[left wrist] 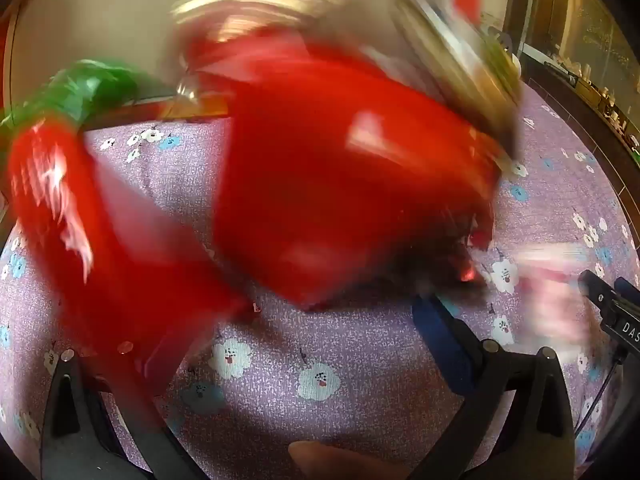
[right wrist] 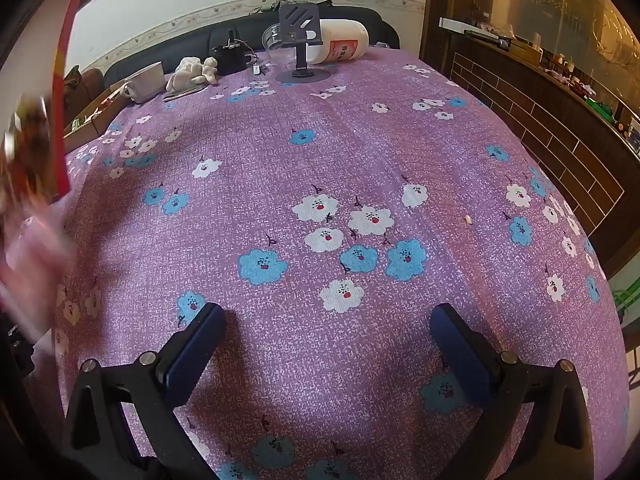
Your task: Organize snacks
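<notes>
In the left wrist view several snack packets are in blurred motion above the purple flowered tablecloth [left wrist: 320,380]. A large red packet [left wrist: 340,184] fills the middle. A red and green packet [left wrist: 52,152] is at the left. A pink packet [left wrist: 548,296] lies at the right. My left gripper [left wrist: 288,328] is wide open; its right blue pad [left wrist: 438,340] shows, the left finger is hidden behind red blur. My right gripper [right wrist: 326,344] is open and empty above the cloth. Blurred red packets [right wrist: 36,152] show at its left edge.
At the table's far end stand a white tub on its side [right wrist: 340,42], a clear cup [right wrist: 276,42], a black phone stand [right wrist: 300,48], a black device [right wrist: 230,58], a cloth toy [right wrist: 192,72], a white cup [right wrist: 146,82] and a cardboard box [right wrist: 96,114]. A brick counter [right wrist: 540,128] stands at the right.
</notes>
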A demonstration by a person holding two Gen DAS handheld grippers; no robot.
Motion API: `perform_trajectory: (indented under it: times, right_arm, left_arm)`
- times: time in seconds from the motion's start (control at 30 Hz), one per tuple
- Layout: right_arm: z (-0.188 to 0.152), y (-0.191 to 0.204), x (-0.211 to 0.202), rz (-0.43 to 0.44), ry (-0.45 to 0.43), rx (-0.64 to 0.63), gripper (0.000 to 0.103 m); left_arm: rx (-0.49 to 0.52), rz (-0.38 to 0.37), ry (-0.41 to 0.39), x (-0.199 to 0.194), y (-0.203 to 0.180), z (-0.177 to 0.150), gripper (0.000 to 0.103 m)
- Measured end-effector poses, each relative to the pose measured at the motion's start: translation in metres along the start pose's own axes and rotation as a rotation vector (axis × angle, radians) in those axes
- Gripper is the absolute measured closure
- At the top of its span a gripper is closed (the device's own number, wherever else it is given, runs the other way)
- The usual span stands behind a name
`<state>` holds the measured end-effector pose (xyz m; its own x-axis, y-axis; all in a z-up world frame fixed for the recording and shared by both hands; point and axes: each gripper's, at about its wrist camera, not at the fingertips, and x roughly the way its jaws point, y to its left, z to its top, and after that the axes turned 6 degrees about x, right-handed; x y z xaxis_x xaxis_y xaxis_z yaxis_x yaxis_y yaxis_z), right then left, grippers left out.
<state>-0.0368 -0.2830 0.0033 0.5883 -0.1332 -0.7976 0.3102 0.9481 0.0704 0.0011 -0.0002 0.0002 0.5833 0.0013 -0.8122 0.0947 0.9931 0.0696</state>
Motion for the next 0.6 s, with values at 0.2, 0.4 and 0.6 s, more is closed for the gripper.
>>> perform_trajectory:
  times: [0.2,0.4,0.6]
  right_arm:
    - [-0.0011,0.0013,0.0013,-0.004,0.005,-0.002,0.0]
    - [0.0001,0.0,0.0002,-0.001,0.006,0.0,0.0]
    - [0.0001,0.0001,0.0001,-0.001,0.006,0.0,0.0]
  left_arm:
    - [-0.005,-0.004,-0.007,-0.0006,0.0048,0.0001,0.0]
    - [-0.002,-0.001,-0.006,-0.0012,-0.0027,0.0009,0.0]
    - [-0.002,-0.001,-0.007,-0.0001,-0.0023,0.0004,0.0]
